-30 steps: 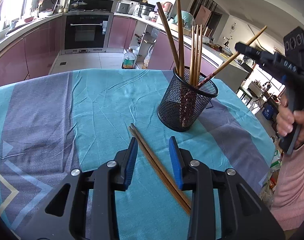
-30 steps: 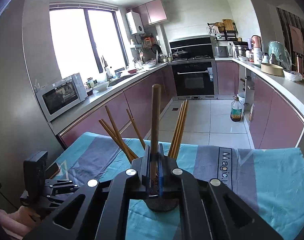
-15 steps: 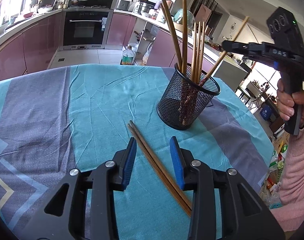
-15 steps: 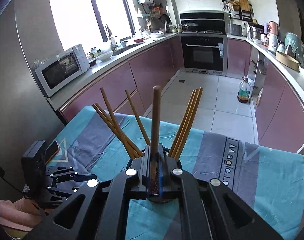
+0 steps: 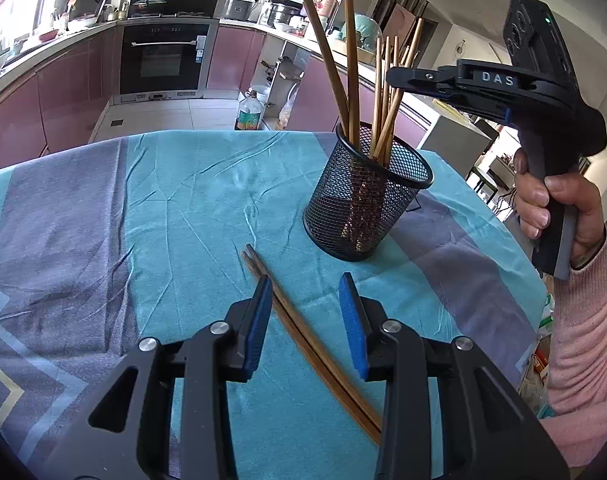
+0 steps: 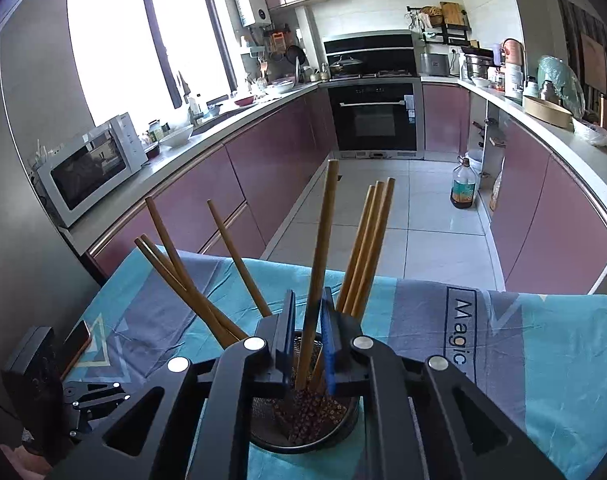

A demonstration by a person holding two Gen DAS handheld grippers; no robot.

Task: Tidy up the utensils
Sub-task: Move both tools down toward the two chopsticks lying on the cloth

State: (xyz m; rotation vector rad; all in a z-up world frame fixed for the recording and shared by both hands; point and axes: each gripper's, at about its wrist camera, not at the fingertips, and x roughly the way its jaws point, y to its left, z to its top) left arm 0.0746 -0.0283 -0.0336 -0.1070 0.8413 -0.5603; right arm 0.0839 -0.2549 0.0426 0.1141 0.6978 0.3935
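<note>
The right claw [image 6: 308, 312] hangs directly over the black mesh cup [image 5: 367, 200], and its jaws have just been opening around one brown chopstick [image 6: 317, 264]. A gap now shows beside the stick, which leans between the pads with its patterned lower end already down inside the cup. The step in hand looks like the release. To do it well, the person should let the jaws part fully, then draw the claw straight up and back, so the pads do not drag the stick or knock the others that fan out of the cup.

That chopstick stands nearly upright, its long axis running from the cup floor up and slightly away from the camera.

The left claw [image 5: 306, 320] waits low with its blue pads apart, clamped on nothing, astride a pair of chopsticks [image 5: 303, 328] lying on the tabletop [image 5: 183, 208]. Their long axis runs diagonally, the far ends pointing toward the cup and the near ends passing under the right-hand pad.
</note>
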